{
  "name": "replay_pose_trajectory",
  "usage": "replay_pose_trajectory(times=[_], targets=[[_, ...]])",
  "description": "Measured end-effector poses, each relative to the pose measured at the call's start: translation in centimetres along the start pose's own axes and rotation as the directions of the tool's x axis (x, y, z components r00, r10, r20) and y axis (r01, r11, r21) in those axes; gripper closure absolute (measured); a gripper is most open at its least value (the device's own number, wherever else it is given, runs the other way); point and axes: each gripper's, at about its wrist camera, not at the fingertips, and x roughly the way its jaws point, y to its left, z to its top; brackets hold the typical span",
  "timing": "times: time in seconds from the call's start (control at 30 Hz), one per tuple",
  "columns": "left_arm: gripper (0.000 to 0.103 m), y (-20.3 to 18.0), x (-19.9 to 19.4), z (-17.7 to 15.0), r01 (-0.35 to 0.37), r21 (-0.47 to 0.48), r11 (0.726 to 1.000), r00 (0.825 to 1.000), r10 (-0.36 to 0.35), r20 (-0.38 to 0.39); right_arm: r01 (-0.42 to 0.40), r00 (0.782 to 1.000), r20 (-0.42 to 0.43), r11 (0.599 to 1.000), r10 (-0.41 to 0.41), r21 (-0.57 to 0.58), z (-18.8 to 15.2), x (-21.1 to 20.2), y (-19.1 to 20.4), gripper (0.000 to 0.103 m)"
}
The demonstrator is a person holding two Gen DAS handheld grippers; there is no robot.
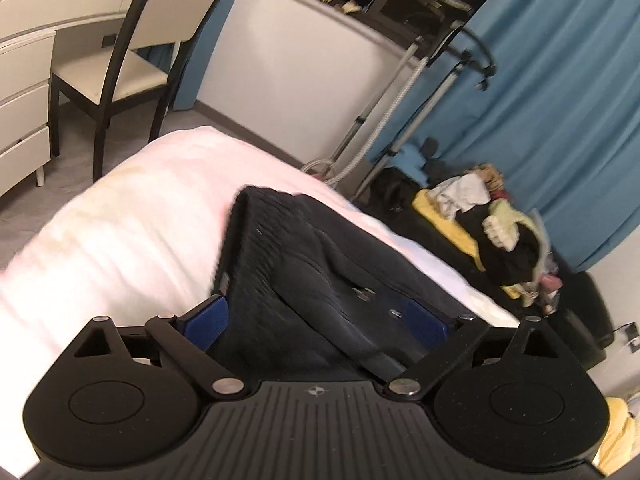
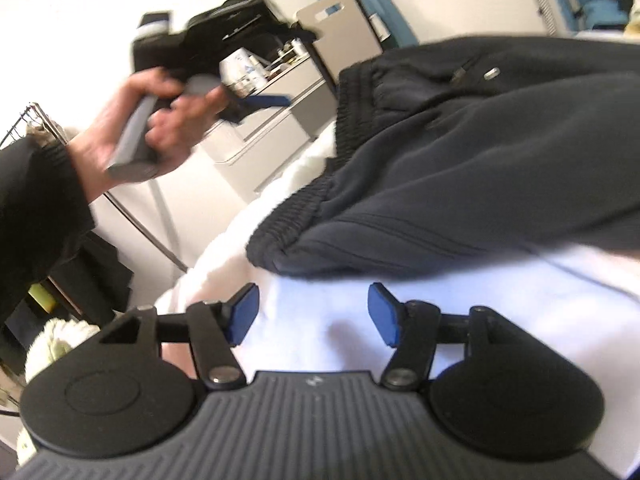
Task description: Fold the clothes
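A dark navy garment with a ribbed elastic waistband [image 2: 480, 152] lies bunched on a white bed [image 2: 400, 308]. In the left wrist view the same garment [image 1: 304, 276] fills the space between the blue pads of my left gripper [image 1: 320, 320], whose jaws stand wide apart around the cloth without pinching it. My right gripper [image 2: 312, 312] is open and empty, hovering over bare white sheet just short of the garment's waistband edge. The person's left hand holding the left gripper [image 2: 256, 102] shows in the right wrist view, raised at the upper left.
A dark-framed chair [image 1: 132, 64] and white drawers [image 1: 24, 92] stand left of the bed. A pile of mixed clothes [image 1: 492, 224] lies beyond the bed by a blue curtain [image 1: 560, 100]. A white cabinet [image 2: 272, 132] stands beyond the bed's left edge.
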Motion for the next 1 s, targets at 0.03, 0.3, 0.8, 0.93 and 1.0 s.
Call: replay_pose_trajectory(times=[0.03, 0.3, 0.8, 0.93, 1.0], targets=[[0.006, -0.8, -1.2, -1.1, 0.003, 0.003, 1.000, 0.999, -0.003, 0.036, 0.028, 1.000, 0.008, 1.000, -0.027, -0.008, -0.4, -1.7, -0.2, 0.042], [0.006, -9.9, -6.0, -8.7, 0.001, 0.135, 0.991, 0.980, -0.028, 0.199, 0.274, 0.957, 0.121, 0.959, -0.263, -0.077, 0.4, -12.0, -3.2, 0.042], [0.006, -21.5, -1.2, -27.0, 0.165, 0.223, 0.961, 0.981, -0.182, 0.062, 0.488, 0.837, 0.256, 0.871, -0.483, 0.049, -2.0, -24.1, -15.2, 0.039], [0.006, -18.8, -0.2, -27.1, 0.124, 0.146, 0.982, 0.992, -0.128, 0.017, 0.435, 0.811, 0.271, 0.844, -0.519, 0.314, -1.6, -26.8, -19.4, 0.028], [0.006, -17.1, 0.2, -26.4, 0.098, 0.065, 0.993, 0.995, -0.099, 0.011, 0.384, 0.793, 0.296, 0.814, -0.532, 0.435, -1.3, -28.0, -21.7, 0.020]])
